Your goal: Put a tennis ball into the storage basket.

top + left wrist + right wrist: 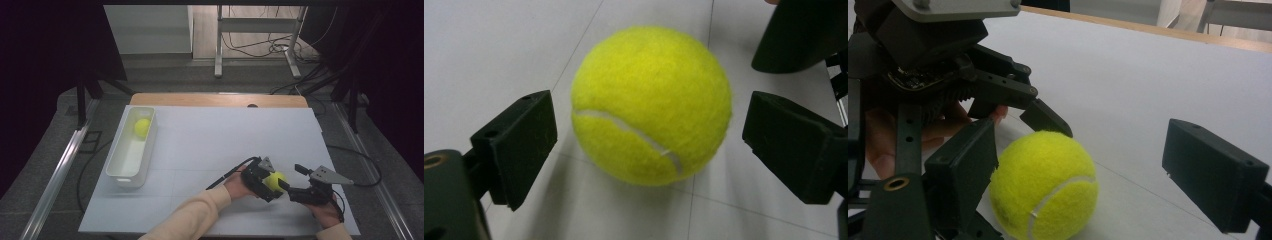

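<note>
**Felt ball framed by two pairs of black jaws**

The tennis ball (651, 105) is a fuzzy yellow-green sphere with a pale curved seam, resting on the smooth white table sheet (215, 135), which is crossed by thin grey lines. In the left gripper view it sits straight ahead between the left gripper (649, 137)'s two blocky, matt black pads; a sliver of sheet shows on each side, so the jaws stand released around it without pressing.

In the right gripper view the ball lies just inside the right gripper (1103, 175)'s left-hand pad. Whether that pad touches the felt is hard to tell, since the ball's edge merges with the pad's dark face. The other pad stands well clear of it, so this gripper is released too. Beyond the ball, the left gripper's angular black linkage and grey top plate rise, with fingertips (998, 114) partly hidden behind them.

In the high view the two grippers meet at the ball, covering most of it. Far from both, off beyond the left gripper's side, a glossy white rectangular bin (122, 172) with rounded corners holds a second yellow ball (142, 127), small and blurred.
</note>
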`<state>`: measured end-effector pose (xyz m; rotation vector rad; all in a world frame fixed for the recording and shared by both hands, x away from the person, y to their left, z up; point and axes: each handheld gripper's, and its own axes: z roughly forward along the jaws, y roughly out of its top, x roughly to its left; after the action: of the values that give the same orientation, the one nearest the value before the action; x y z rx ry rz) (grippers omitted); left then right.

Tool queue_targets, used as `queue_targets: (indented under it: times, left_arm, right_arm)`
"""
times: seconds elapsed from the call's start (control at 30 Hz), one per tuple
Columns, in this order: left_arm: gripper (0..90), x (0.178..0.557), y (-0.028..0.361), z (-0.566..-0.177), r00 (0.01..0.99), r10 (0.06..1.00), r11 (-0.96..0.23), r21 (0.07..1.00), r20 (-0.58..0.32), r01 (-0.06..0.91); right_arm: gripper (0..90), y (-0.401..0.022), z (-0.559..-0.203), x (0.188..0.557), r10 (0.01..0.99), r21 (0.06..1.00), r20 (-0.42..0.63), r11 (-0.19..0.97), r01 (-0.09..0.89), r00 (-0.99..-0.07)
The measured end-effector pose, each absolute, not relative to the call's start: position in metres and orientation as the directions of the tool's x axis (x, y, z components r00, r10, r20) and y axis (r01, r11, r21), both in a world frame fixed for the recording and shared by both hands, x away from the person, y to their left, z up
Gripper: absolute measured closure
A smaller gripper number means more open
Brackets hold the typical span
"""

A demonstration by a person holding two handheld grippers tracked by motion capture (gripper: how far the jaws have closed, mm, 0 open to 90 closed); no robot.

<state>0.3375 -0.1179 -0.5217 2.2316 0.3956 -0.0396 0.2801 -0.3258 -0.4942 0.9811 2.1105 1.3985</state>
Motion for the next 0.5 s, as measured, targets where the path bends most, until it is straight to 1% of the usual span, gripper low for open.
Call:
queue_targets:
  times: [0.17,0.27,0.33,0.5]
  left_arm:
    - [13.1,0.3387,-0.1203,-0.5233,0.95,0.274,-0.599,0.747,-0.148,0.289]
    - [18.2,0.3385,-0.1204,-0.5236,0.952,0.273,-0.597,0.751,-0.142,0.283]
    - [23.9,0.3381,-0.1203,-0.5232,0.954,0.265,-0.593,0.758,-0.137,0.274]
    - [26.0,0.3376,-0.1201,-0.5224,0.958,0.259,-0.599,0.757,-0.124,0.26]
  right_arm:
    - [14.9,-0.3262,-0.4944,0.2802,0.75,0.914,0.035,0.243,0.324,-0.661]
    - [15.0,-0.3263,-0.4944,0.28,0.75,0.914,0.035,0.243,0.325,-0.661]
    - [14.9,-0.3264,-0.4945,0.2801,0.749,0.914,0.037,0.241,0.325,-0.661]
    - [15.0,-0.3265,-0.4947,0.2802,0.75,0.914,0.036,0.243,0.325,-0.661]
